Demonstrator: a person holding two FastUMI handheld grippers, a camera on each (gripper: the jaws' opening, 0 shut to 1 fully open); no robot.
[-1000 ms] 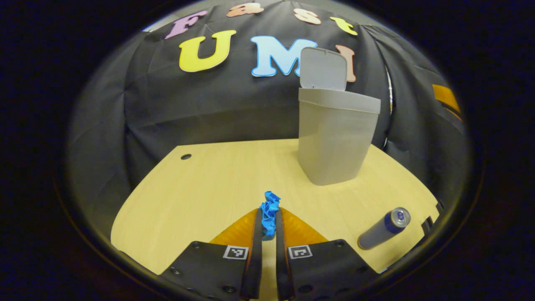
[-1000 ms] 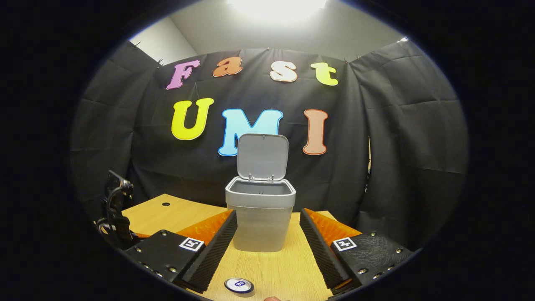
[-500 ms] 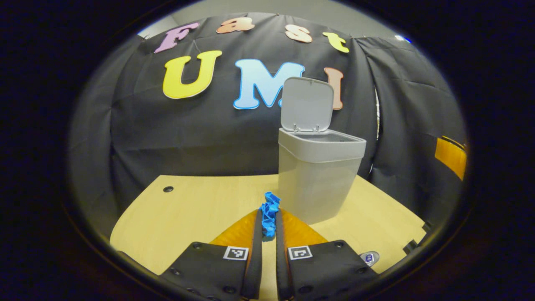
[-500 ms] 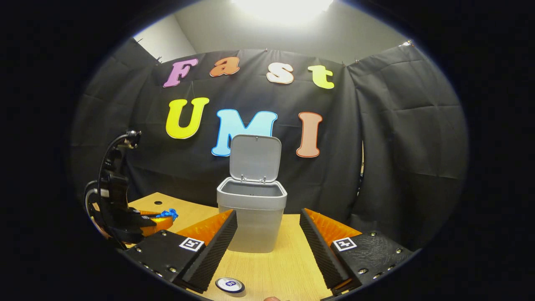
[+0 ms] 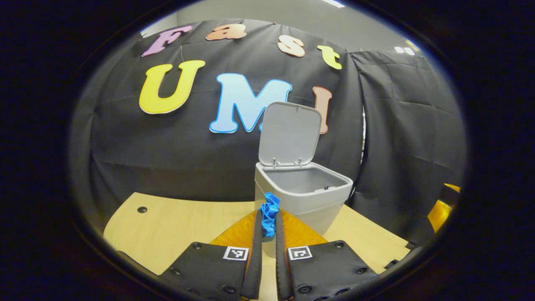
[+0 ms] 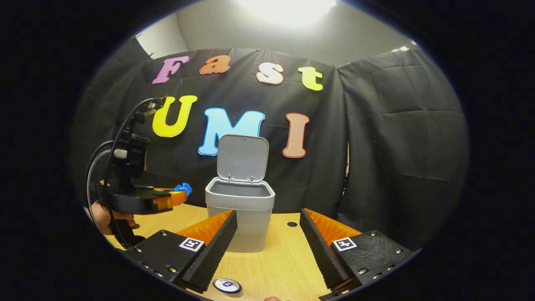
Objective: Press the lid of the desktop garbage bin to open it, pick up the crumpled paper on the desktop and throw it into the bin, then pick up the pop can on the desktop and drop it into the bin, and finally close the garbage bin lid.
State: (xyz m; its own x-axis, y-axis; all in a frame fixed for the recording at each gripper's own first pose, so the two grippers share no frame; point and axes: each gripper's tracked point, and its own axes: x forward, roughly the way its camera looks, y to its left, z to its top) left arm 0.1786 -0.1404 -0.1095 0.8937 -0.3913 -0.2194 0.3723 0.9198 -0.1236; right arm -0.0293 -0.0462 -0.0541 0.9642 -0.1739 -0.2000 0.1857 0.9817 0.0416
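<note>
Crumpled paper (image 5: 269,214), blue, is clamped between both fingers of my left gripper (image 5: 267,225), raised off the desktop (image 5: 175,225) near the bin's front rim. In the right gripper view I see that gripper (image 6: 177,196) held by a hand (image 6: 109,217) level with the bin's rim, to its left. Garbage bin (image 6: 239,209) stands on the desk with its lid (image 6: 242,158) upright. My right gripper (image 6: 267,238) is spread wide and holds nothing. Pop can (image 6: 227,285) lies on the desk between its fingers, close to the camera.
</note>
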